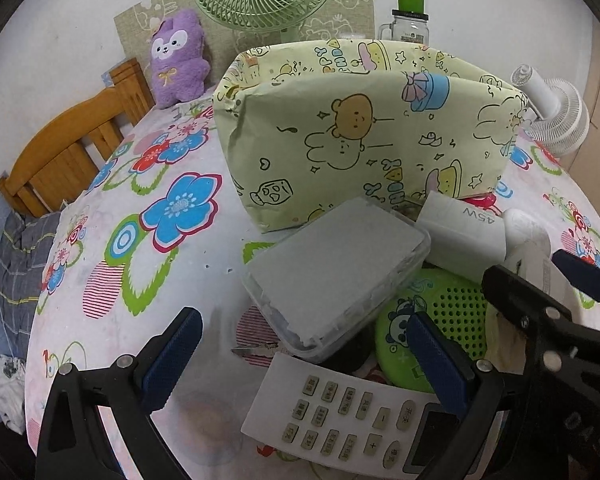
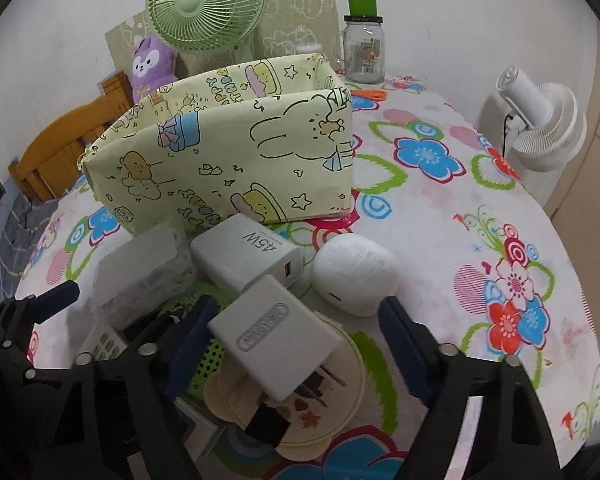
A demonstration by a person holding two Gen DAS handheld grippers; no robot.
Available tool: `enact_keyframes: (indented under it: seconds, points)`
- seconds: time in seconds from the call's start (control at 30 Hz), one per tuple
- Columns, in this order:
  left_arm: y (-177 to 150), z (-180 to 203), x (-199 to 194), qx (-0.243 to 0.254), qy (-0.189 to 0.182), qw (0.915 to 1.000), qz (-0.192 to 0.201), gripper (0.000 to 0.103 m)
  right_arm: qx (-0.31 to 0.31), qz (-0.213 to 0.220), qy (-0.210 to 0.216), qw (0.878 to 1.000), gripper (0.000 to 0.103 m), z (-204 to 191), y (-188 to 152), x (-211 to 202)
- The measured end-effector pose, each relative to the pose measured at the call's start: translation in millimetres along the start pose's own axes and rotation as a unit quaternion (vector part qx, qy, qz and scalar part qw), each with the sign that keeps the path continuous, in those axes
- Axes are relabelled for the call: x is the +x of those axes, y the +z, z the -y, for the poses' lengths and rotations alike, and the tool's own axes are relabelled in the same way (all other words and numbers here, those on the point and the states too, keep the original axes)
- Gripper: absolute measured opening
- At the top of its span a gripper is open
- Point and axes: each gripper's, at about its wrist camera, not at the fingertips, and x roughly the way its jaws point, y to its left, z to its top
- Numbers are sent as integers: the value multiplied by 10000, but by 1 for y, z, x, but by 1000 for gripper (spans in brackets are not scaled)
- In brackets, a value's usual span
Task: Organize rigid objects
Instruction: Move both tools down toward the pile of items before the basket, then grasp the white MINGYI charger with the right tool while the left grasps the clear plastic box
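the tabletop [image 2: 440,240] carries a fabric bin [image 2: 220,152], standing upright at the rear; its interior is not visible. all rigid items lie in a pile in front of it: remote [image 1: 352,420], clear box [image 1: 336,268], green disc [image 1: 440,320], 45w charger [image 2: 246,254], white pod [image 2: 356,272], small charger [image 2: 276,328]. judged progress: sorting barely begun, every visible item left to stow. left tool [image 1: 306,364] is open over the remote, holding nothing. right tool [image 2: 300,344] is open, straddling the small charger without contact.
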Motion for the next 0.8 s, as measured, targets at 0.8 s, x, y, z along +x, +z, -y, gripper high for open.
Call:
enact_keyframes:
  seconds: [0.8]
  points:
    - [23,6,19,236,-304,9990,244,103,166,117,-291,9994,59,8,15,3]
